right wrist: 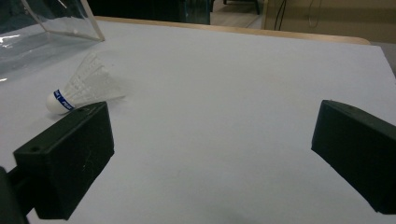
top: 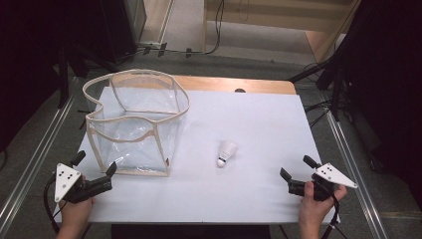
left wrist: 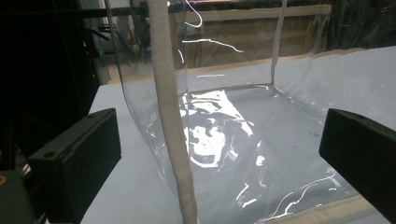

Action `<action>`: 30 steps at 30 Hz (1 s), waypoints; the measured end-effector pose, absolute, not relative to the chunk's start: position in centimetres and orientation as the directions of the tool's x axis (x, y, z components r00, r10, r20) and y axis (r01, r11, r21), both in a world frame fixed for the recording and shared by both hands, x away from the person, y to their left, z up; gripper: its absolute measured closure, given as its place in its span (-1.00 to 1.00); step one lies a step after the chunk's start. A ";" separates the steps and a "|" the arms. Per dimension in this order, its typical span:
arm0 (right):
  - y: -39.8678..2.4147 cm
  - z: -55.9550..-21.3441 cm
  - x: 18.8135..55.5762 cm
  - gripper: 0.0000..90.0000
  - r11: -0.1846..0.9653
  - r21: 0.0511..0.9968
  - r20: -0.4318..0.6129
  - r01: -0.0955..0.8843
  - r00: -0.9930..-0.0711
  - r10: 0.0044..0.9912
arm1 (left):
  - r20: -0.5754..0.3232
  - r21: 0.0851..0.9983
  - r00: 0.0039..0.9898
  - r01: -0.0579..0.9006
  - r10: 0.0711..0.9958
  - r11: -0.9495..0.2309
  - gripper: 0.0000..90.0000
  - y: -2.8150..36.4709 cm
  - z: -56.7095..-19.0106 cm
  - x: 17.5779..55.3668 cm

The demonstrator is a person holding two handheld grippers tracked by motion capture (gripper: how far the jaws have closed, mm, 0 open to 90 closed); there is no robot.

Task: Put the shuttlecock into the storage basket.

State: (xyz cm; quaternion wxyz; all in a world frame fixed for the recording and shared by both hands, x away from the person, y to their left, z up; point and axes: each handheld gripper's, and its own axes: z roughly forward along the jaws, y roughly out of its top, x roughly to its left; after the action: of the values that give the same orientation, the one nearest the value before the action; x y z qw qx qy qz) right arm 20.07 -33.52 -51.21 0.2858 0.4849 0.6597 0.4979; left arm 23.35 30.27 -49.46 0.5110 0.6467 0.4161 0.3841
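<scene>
A white shuttlecock lies on its side on the white table top, cork end toward me; in the right gripper view the shuttlecock sits at the upper left, beyond the left jaw. A clear plastic bag with beige trim stands open at the table's left; its near corner seam rises between the left jaws. My left gripper is open just in front of the bag's near left corner. At the near right, my right gripper is open, nothing between its jaws.
A wooden strip borders the table's far edge. Metal rails run along both sides of the table. Cables and dark stands lie on the floor beyond. White surface stretches between the shuttlecock and the right gripper.
</scene>
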 end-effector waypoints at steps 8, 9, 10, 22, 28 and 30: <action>-32.9 -50.6 20.4 -1.00 0.054 0.923 0.109 0.380 -0.394 0.913 | 0.076 0.980 0.355 0.148 0.932 -0.136 -1.00 30.2 -49.5 23.4; -32.9 -50.6 20.4 -1.00 0.054 0.923 0.109 0.380 -0.394 0.913 | 0.075 0.980 0.353 0.148 0.933 -0.135 -1.00 30.2 -49.5 23.4; -32.6 -50.5 20.7 -1.00 0.062 0.912 0.115 0.407 -0.396 0.911 | 0.073 0.980 0.352 0.149 0.933 -0.133 -1.00 30.2 -49.5 23.3; -29.7 -49.4 22.9 -0.35 0.132 0.882 0.109 0.453 -0.468 0.877 | 0.070 0.981 0.349 0.147 0.935 -0.129 -1.00 30.3 -49.5 23.3; -28.1 -49.1 24.3 -0.07 0.173 0.868 0.104 0.466 -0.511 0.853 | 0.069 0.981 0.351 0.147 0.934 -0.128 -1.00 30.3 -49.5 23.3; -27.5 -48.8 24.9 0.16 0.180 0.865 0.104 0.468 -0.519 0.849 | 0.068 0.981 0.350 0.148 0.934 -0.126 -1.00 30.3 -49.5 23.4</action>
State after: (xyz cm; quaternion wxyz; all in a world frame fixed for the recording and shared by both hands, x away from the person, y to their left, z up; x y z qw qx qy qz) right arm 24.91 -27.54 -48.82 0.2065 0.4451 0.7398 0.4604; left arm 23.37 30.29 -49.50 0.5102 0.6439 0.4201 0.3855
